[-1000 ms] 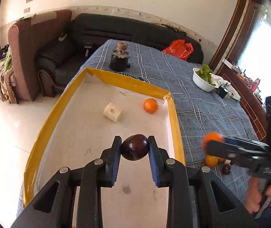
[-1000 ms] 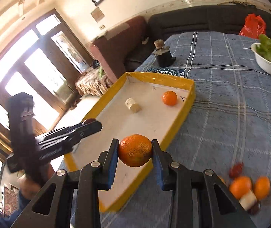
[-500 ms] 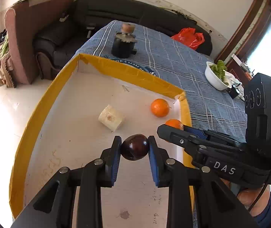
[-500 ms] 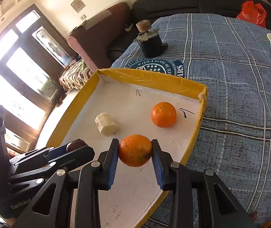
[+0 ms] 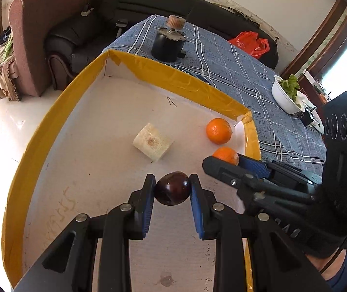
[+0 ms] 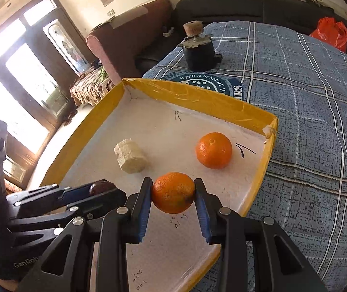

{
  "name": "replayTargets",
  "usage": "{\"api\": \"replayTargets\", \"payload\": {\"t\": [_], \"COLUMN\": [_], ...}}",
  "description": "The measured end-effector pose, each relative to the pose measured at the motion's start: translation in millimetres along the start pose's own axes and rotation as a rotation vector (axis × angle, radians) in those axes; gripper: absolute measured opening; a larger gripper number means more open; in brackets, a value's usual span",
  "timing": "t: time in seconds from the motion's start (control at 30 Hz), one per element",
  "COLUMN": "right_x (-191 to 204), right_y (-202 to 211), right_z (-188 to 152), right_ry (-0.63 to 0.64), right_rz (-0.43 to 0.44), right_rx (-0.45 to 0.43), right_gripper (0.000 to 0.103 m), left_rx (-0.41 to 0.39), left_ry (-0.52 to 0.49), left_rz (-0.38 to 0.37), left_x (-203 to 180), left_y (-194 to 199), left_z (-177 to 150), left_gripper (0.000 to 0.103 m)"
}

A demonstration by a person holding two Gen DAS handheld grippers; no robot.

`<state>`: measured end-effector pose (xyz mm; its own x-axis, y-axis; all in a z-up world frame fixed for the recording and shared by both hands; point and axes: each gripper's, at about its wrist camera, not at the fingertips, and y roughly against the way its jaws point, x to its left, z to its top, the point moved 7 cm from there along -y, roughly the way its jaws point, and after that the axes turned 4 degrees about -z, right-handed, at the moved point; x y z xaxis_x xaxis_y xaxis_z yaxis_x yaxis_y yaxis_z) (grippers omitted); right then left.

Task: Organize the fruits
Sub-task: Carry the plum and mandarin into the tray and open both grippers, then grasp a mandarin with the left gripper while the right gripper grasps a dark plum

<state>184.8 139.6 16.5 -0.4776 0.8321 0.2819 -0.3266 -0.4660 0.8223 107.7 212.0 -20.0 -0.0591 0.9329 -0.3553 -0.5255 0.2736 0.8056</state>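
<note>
Tablecloth (image 6: 307,92) emblem (image 6: 205,82) — "WITH A SENSE OF"; left claw (image 6: 100,189) body — "GenRob".

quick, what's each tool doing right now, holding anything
Left tool: closed on the dark plum, over the tray.
Right tool: closed on an orange, over the same tray.

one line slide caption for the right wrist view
Right gripper carries an orange over the yellow-rimmed tray, near a second orange and a pale chunk.

You're in a home living room.
Black sofa (image 5: 173,2), brown armchair (image 5: 39,31), plaid-clothed table (image 6: 307,85), bowl of greens (image 5: 286,95), wood-framed glazed doors (image 6: 27,73).
</note>
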Motion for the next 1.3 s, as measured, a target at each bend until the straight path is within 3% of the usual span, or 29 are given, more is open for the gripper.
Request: {"api": "replayTargets", "payload": {"t": [0.27,0.43,0.67,1.1,1.3], "right_x": [1.3,-0.5,-5.1,-16.8,-30.5], "right_y": [0.5,3.6,21.4,70.7,96.3], "right_z": [-2.7,-3.3,-4.8,-30.2,-54.3], "right_ry": [0.029,0.015,-0.008,-0.057,-0.060], "right_rz": [-0.019,-0.014,0.008,0.081,0.076], "right_rx": [-0.004,-0.010,-0.043,-0.096,-0.106], "right_gripper": [0.038,0.038,0.047,0.050,0.053], "left_rx": [0.001,-0.005,-0.048,-0.126,-0.149], "left_ry": [0.001,0.011,0.008,-0.023,-0.059], "left_rz": [0.008,0.008,-0.012,-0.051,-0.068], "left_x": [2.3,4.6,-0.8,-33.3,-56.7], "left_y": [-0.2,2.7,17.6,48.7,59.7], "left_z": [-1.8,-2.0,-4.2,-18.8,-30.8], "left_gripper": [0.028,0.039,0.052,0.053,0.053]}}
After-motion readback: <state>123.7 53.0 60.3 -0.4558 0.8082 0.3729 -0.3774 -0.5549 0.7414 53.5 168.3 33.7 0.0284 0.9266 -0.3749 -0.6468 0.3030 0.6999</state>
